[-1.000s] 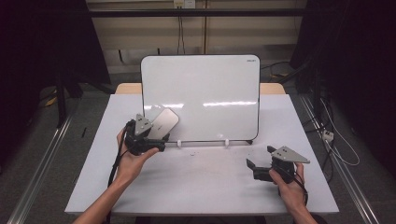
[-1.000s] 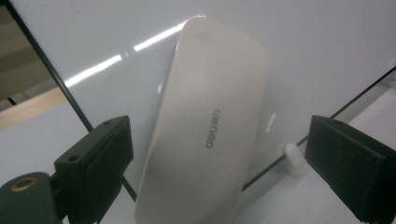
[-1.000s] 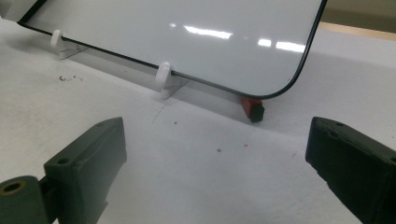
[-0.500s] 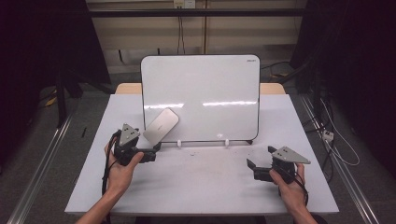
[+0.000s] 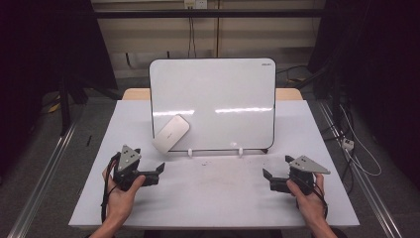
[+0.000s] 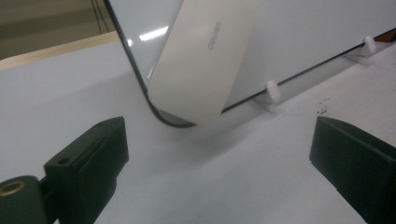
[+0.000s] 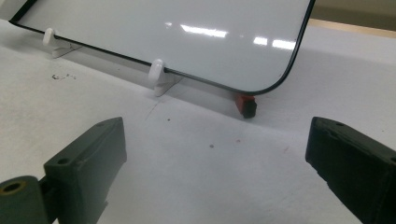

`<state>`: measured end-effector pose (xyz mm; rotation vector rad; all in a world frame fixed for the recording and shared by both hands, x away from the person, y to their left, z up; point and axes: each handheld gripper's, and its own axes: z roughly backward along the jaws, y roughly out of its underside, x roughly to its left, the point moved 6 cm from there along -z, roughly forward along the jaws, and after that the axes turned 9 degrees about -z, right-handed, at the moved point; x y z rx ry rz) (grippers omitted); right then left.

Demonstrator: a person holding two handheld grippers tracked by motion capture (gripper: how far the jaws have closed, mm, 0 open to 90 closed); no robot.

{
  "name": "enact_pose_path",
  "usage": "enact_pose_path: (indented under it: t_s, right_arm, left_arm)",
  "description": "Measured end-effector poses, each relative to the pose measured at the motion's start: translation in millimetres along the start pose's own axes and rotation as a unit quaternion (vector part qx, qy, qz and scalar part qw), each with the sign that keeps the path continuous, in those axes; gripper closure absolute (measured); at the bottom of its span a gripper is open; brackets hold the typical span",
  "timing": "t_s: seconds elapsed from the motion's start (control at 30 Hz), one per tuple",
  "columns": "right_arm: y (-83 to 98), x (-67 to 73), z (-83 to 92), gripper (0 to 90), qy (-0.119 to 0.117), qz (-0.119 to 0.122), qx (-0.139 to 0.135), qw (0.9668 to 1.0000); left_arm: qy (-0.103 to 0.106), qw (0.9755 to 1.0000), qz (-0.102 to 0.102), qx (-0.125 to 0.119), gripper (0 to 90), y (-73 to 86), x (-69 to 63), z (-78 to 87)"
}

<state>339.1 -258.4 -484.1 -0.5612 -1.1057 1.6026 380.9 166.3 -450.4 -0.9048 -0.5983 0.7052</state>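
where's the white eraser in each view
high view: the eraser sits tilted on the whiteboard, at its lower left corner.
left gripper view: the eraser is top centre, above the open jaws.
right gripper view: not in it.
shared landmark: the whiteboard's black-edged bottom rim with white clips.

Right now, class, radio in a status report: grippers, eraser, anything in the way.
Left gripper open, empty, jaws just opened. Right gripper open, empty, on the table. Flat white oblong eraser stuck on the white rounded whiteboard, lower left corner. Nothing between jaws and eraser.
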Motion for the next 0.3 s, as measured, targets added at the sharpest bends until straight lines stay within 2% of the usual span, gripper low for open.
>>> enact_pose_path:
  t_s: [0.2, 0.3]
  right_arm:
    - [-0.7, 0.8, 2.6, 5.2, 0.003, 0.001, -0.003, 1.0000]
    - [-0.8, -0.5, 2.7, 5.3, 0.003, -0.002, -0.003, 1.0000]
  left_arm:
    - [-0.002, 1.0000, 0.007, -0.005, 4.4, 7.7, 0.7, 5.8]
    - [-0.006, 0.9997, 0.024, -0.007, 3.7, 8.6, 2.7, 6.2]
